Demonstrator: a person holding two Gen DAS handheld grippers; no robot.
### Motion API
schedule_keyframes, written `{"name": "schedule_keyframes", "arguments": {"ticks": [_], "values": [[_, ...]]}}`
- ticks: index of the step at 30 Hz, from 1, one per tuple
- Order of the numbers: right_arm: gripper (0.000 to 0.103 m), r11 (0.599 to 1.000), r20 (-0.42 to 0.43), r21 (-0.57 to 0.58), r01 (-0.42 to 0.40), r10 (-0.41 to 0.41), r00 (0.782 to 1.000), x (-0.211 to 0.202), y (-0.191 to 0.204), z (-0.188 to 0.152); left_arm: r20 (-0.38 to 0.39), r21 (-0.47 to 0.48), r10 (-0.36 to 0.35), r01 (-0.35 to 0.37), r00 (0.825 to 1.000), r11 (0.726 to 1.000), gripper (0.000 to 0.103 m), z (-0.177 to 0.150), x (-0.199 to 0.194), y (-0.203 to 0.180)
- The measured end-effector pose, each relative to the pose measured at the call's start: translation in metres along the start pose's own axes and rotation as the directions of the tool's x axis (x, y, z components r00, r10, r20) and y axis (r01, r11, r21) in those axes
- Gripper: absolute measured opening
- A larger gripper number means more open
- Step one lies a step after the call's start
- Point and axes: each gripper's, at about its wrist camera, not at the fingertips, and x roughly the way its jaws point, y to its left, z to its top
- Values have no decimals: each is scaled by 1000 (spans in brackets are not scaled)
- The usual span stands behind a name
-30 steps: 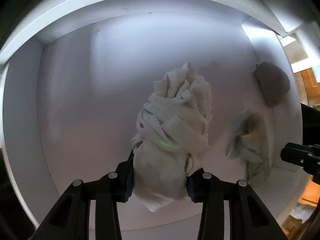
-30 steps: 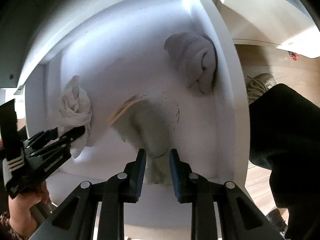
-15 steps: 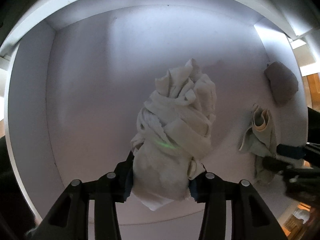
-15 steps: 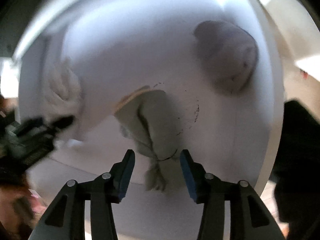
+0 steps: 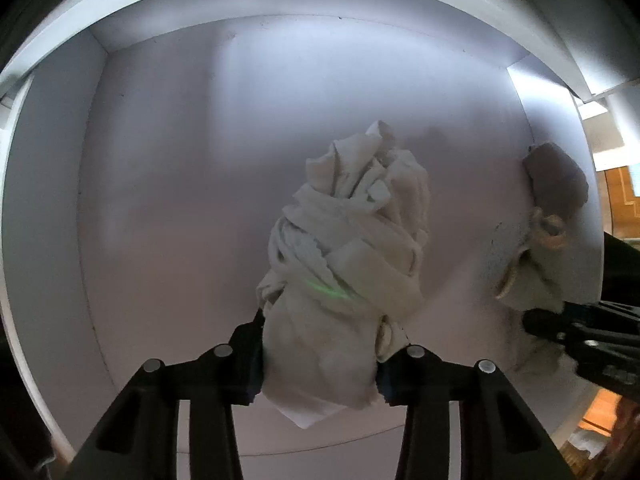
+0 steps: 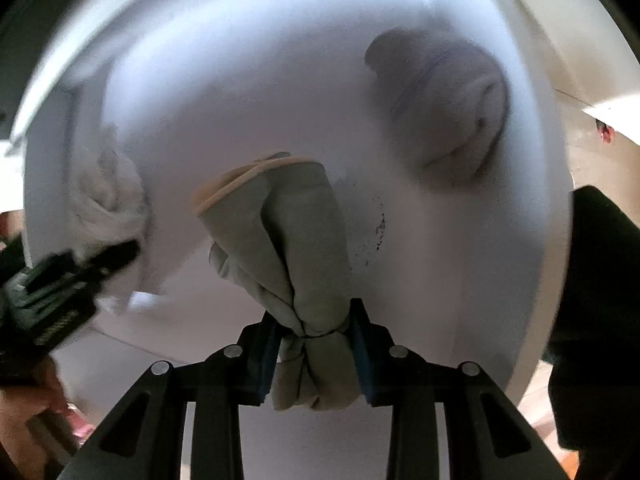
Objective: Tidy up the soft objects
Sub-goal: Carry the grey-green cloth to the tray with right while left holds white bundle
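My left gripper [image 5: 320, 352] is shut on a bunched cream-white towel [image 5: 352, 256] and holds it inside a white cabinet compartment [image 5: 168, 168]. My right gripper [image 6: 314, 354] is shut on the lower end of a grey-green cloth with a tan edge [image 6: 280, 216], held in the same compartment. That cloth also shows at the right of the left wrist view [image 5: 532, 280], with the right gripper [image 5: 580, 332] on it. A folded grey cloth [image 6: 444, 104] lies at the back right against the side wall, also visible in the left wrist view [image 5: 556, 180].
The compartment's right wall [image 6: 548, 184] stands close to the grey cloth. Small dark specks [image 6: 378, 232] mark the shelf floor. A person's dark clothing [image 6: 600, 300] is outside to the right, with wood floor beyond.
My right gripper opened, moved forward and closed on the grey-green cloth. My left gripper kept hold of the white towel and drew back slightly.
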Motion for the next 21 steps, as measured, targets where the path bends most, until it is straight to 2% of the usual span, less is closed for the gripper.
{"name": "schedule_keyframes", "arguments": {"ticks": [7, 18, 21], "values": [[32, 989, 68, 77, -130, 125, 990, -46, -15, -17, -2, -1, -1, 1, 1000, 1000, 41, -4, 3, 0], [32, 979, 212, 66, -194, 176, 961, -144, -36, -54, -10, 13, 9, -9, 1000, 1000, 40, -9, -4, 10], [32, 975, 270, 51, -214, 193, 943, -179, -38, -56, -17, 11, 4, -4, 1000, 1000, 40, -4, -5, 14]]}}
